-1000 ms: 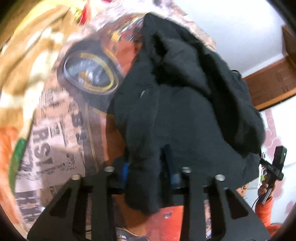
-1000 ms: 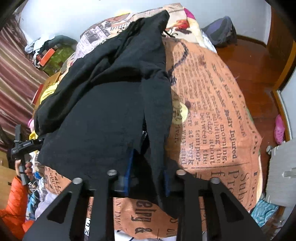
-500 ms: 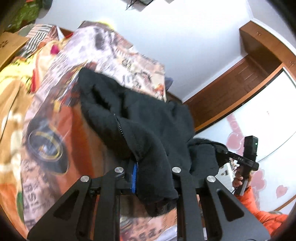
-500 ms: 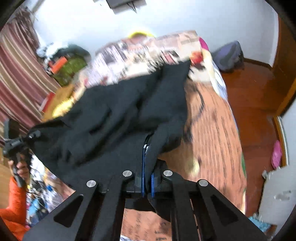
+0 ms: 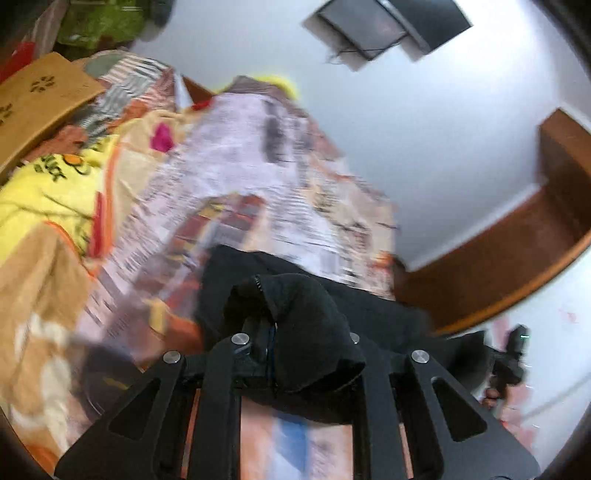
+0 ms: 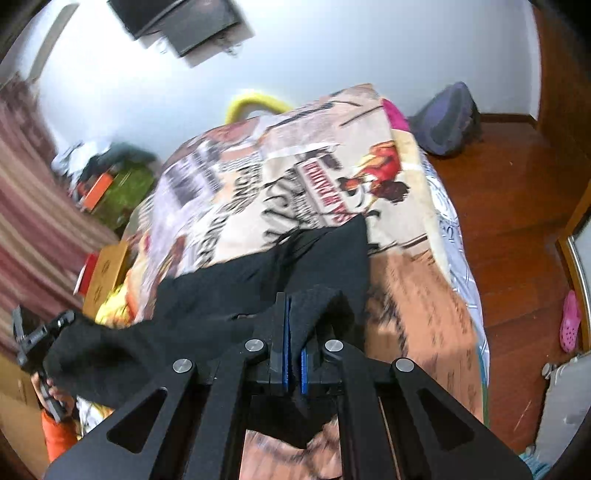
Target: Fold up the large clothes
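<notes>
- Your right gripper (image 6: pixel 293 345) is clamped tight on a fold of the black fleece garment (image 6: pixel 221 325); the blue pads pinch the cloth with almost no gap, and a flap of fabric hangs below them.
- Your left gripper (image 5: pixel 295 347) is also closed on the same garment (image 5: pixel 303 325): a thick bunch of fleece with a bit of zipper showing sits between its fingers and hides the pads.
- In the left wrist view the left gripper's jaws have just been closing, with the cloth between them.
- The garment is lifted at both corners and spans between your two grippers, its far edge trailing on the printed bedspread (image 6: pixel 295 177) near the middle of the bed.
- The bedspread carries a newspaper-style print with bold black headlines and a red banner with pale letters beside a cartoon figure, but motion blur and the angle leave none of it readable.
- In the left wrist view a yellow blanket (image 5: pixel 40 199) with black lettering lies at the bed's left side; the letters are too smeared to make out.
- A wooden board (image 5: pixel 37 107) with flower-shaped cut-outs sits beyond that blanket.
- A pink clog (image 6: pixel 570 321) lies on the wooden floor (image 6: pixel 509 229), well apart from the bed.
- A dark bag (image 6: pixel 447 118) rests on the floor against the wall.
- A dark screen (image 6: pixel 184 22) is mounted high on the wall.
</notes>
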{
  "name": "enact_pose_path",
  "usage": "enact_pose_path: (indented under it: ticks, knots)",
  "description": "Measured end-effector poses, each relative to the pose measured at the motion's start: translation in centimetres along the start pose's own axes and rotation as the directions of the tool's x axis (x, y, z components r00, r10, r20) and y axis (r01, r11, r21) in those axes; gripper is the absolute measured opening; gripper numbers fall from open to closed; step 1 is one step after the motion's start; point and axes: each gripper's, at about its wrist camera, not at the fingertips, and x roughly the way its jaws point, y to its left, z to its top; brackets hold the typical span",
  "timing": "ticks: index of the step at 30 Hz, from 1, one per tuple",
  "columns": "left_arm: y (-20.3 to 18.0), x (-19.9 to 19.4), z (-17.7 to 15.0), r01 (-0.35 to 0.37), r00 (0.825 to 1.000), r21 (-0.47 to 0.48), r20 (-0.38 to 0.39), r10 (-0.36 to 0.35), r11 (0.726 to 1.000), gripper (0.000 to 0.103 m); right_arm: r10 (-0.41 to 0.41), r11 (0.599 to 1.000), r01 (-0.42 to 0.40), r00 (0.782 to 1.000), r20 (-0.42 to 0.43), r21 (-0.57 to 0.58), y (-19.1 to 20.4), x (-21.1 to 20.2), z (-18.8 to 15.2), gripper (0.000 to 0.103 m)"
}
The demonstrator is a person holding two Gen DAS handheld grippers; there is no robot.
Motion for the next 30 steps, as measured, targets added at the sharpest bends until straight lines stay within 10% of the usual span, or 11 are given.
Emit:
enact_pose_path:
  ticks: [4, 9, 20, 23, 25, 30]
  knots:
    - [2.3, 5.7, 0.5, -0.108, 0.993, 0.033, -0.041, 0.109, 0.994, 0.016, 0.032, 0.997, -0.029, 0.999, -0.041, 0.070, -2.9, 3.8, 1.6, 0.003]
    - [5.0, 10.6, 0.3, -0.069, 0.991, -0.020, -0.113, 0.066, 0.997, 0.016, 0.007, 0.999, -0.002, 0.993, -0.115, 0.041, -3.8, 7.6, 1.8, 0.003]
    - [4.4, 11.1, -0.1, -0.070, 0.983, 0.066, -0.166, 0.080, 0.995, 0.019, 0.099, 0.995, -0.094, 0.965, -0.244, 0.034, -5.2, 6.6, 2.4, 0.009]
    - [4.0, 11.1, 0.0, -0.095, 0.979, 0.079, -0.173, 0.107, 0.992, 0.019, 0.062, 0.998, -0.060, 0.969, -0.240, 0.015, -4.9, 4.7, 2.3, 0.018]
    - [4.0, 11.1, 0.1, -0.102, 0.977, 0.075, -0.180, 0.114, 0.992, 0.019, -0.044, 0.999, 0.038, 0.979, -0.199, -0.032, -4.7, 2.8, 2.2, 0.042]
    - [3.5, 10.3, 0.0, -0.144, 0.973, 0.074, -0.171, 0.154, 0.987, 0.020, -0.114, 0.993, 0.110, 0.989, -0.089, -0.048, -4.2, -1.4, 1.6, 0.048]
